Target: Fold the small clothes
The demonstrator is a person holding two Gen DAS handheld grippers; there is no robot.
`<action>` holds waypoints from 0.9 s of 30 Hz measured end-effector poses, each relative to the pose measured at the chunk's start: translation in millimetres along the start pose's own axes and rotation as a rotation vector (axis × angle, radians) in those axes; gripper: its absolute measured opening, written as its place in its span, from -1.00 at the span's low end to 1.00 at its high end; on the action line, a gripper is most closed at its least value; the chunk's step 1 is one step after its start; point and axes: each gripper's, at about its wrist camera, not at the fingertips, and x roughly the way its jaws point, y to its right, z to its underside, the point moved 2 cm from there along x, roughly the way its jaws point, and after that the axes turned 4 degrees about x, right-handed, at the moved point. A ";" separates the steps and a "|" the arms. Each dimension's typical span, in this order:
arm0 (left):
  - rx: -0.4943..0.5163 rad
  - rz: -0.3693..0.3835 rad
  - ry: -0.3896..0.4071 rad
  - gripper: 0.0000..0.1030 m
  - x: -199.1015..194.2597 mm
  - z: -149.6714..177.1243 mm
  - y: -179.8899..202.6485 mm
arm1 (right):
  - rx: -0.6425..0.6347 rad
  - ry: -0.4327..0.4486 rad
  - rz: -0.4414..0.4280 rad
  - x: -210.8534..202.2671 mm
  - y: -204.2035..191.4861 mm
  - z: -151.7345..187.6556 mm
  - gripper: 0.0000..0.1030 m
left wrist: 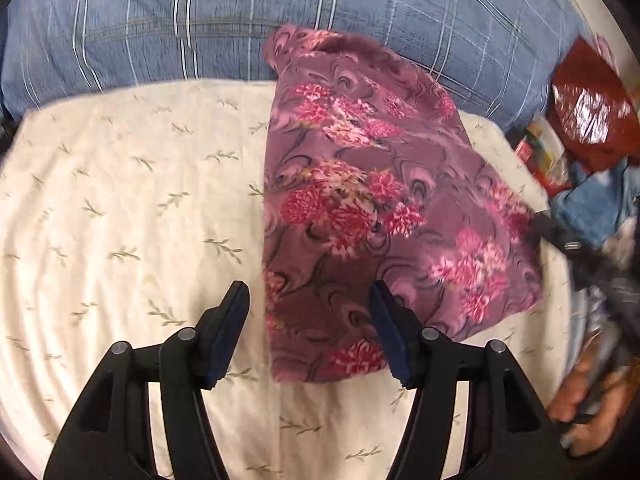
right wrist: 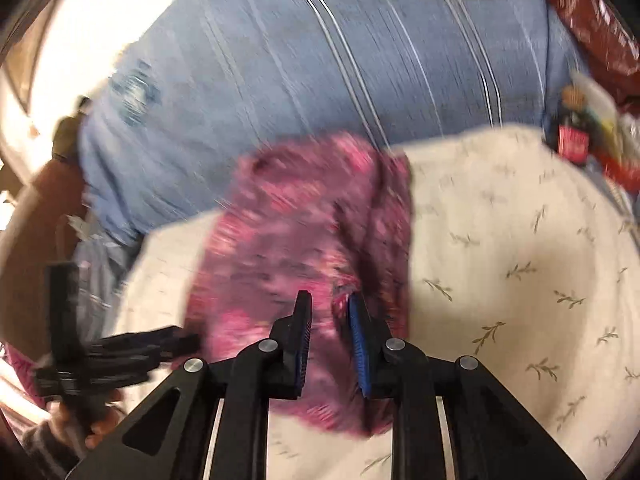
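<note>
Purple floral cloth (left wrist: 360,200) lies folded on the cream leaf-print sheet (left wrist: 120,200), far end reaching the blue striped pillow (left wrist: 160,20); left claw (left wrist: 308,300) wide open above the cloth's near edge, gripping nothing; right claw (right wrist: 329,312) narrow, pads apart, over the blurred cloth (right wrist: 296,220); no grip seen.

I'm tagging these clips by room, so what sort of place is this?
Probably a bedroom: a cream leaf-print sheet serves as the folding surface, a big blue plaid pillow lies behind it, and household clutter is piled beside.
</note>
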 end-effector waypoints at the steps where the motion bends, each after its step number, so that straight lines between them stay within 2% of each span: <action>1: 0.006 -0.005 -0.003 0.19 1.1 2.0 1.9 | -0.001 0.016 -0.032 -6.9 -3.3 4.1 -0.50; 2: 0.004 -0.004 -0.008 0.19 3.4 2.1 4.6 | -0.005 0.021 -0.059 -9.3 -5.9 10.2 -0.49; 4: -0.003 0.000 -0.027 0.19 8.7 5.3 6.1 | -0.033 0.007 -0.039 -4.2 -11.4 21.1 -0.47; 6: -0.005 -0.006 -0.038 0.20 14.0 7.8 7.9 | -0.054 -0.093 0.048 21.5 -1.8 40.7 -0.52; 7: -0.004 -0.012 -0.041 0.20 16.3 8.5 9.6 | -0.053 -0.124 0.061 25.8 4.5 46.5 -0.52; 8: -0.003 -0.017 -0.040 0.20 16.9 8.8 10.3 | -0.052 -0.071 0.033 22.4 6.2 48.5 -0.52; 18: 0.018 -0.018 -0.035 0.19 17.3 6.8 11.6 | 0.060 -0.137 -0.022 21.9 15.2 33.8 -0.47; 21: -0.001 0.064 -0.005 0.19 1.1 -1.6 4.8 | 0.067 -0.121 -0.033 11.9 14.8 20.9 -0.45; 22: -0.012 0.089 0.021 0.19 -5.5 -7.4 0.9 | 0.064 -0.081 -0.036 5.5 15.1 10.8 -0.32; 23: -0.030 0.108 0.046 0.20 -11.1 -17.1 -5.6 | 0.068 -0.043 -0.038 0.9 17.0 0.2 -0.05; 24: -0.046 0.122 0.052 0.20 -11.5 -26.2 -11.5 | 0.087 -0.004 -0.040 -1.0 21.7 -13.8 0.10; 25: -0.067 0.132 0.050 0.20 -8.3 -36.0 -18.3 | 0.108 0.009 -0.034 1.0 25.7 -23.2 0.20; 27: -0.110 0.133 0.035 0.20 2.8 -53.0 -29.9 | 0.149 0.003 -0.034 15.7 34.3 -43.9 0.20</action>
